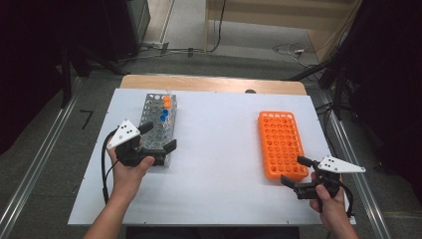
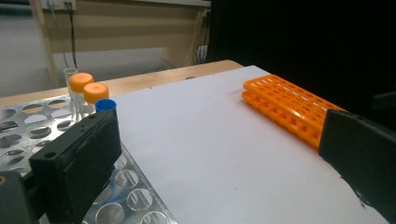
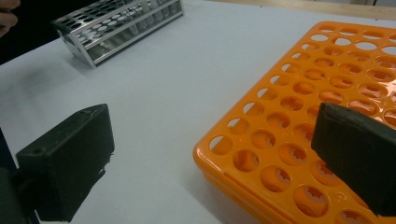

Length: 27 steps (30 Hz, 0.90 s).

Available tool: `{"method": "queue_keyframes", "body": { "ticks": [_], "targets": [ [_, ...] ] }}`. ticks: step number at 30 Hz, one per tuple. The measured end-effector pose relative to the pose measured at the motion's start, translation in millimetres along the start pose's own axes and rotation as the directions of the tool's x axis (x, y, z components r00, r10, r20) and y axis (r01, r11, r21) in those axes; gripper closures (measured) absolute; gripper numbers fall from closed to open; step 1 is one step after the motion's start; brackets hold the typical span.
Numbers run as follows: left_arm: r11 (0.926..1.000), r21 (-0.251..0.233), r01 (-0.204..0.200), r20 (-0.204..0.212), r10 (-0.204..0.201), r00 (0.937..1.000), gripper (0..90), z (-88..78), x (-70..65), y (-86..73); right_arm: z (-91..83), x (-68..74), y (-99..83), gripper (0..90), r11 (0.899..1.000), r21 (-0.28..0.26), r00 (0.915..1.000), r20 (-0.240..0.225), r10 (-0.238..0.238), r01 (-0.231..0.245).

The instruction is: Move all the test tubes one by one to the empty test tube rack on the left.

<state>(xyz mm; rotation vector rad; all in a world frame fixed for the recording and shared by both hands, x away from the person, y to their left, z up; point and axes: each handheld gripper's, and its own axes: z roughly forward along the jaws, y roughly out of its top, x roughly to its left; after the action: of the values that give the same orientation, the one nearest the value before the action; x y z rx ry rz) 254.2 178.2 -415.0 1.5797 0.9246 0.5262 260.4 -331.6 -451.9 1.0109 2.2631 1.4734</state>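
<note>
A metal tube rack (image 1: 158, 127) stands at the table's left and holds two orange-capped tubes (image 1: 166, 102) and blue-capped tubes (image 1: 163, 116). My left gripper (image 1: 160, 136) hovers over the rack's near end, open, with nothing between its jaws. In the left gripper view the orange caps (image 2: 88, 86) and a blue cap (image 2: 106, 104) rise just behind the left jaw. An empty orange rack (image 1: 281, 144) lies at the right. My right gripper (image 1: 292, 170) is open at that rack's near corner (image 3: 224, 158), holding nothing.
A white sheet (image 1: 219, 149) covers the table, with bare space between the two racks. The table's wooden far edge (image 1: 214, 83) shows beyond the sheet. Cables lie on the floor behind the table (image 1: 288, 50).
</note>
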Motion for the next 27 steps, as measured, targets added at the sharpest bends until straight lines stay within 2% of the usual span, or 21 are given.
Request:
{"method": "queue_keyframes", "body": {
  "ticks": [5,12,15,22,27],
  "targets": [
    [0.9999,0.004,-0.015,0.015,0.015,0.9998,0.0,-10.8,-5.5,-4.7,-0.7,-0.4,-0.2,0.0,1.000,-0.002,1.0000,0.002,0.001,-0.001],
    [0.9999,0.002,-0.012,0.027,0.012,0.9996,0.0,-24.1,-8.5,-16.2,-2.2,-3.3,-1.1,0.0,1.000,-0.007,0.9999,0.011,0.004,-0.004],
    [0.9994,0.019,-0.029,0.017,0.029,0.9994,0.0,-28.7,-8.1,-22.6,-3.1,-5.0,-1.6,0.0,1.000,-0.007,0.9999,0.015,0.008,-0.008],
    [0.9997,0.019,-0.014,0.007,0.013,0.9999,0.0,-42.6,-2.3,-35.5,-5.8,-9.9,-3.1,0.0,1.000,-0.017,0.9996,0.027,0.012,-0.011],
    [0.9992,0.031,-0.026,-0.014,0.026,0.9996,0.0,-52.8,2.5,-46.0,-7.9,-14.1,-6.4,0.0,1.000,-0.020,0.9991,0.039,0.016,-0.015]
  ]
}}
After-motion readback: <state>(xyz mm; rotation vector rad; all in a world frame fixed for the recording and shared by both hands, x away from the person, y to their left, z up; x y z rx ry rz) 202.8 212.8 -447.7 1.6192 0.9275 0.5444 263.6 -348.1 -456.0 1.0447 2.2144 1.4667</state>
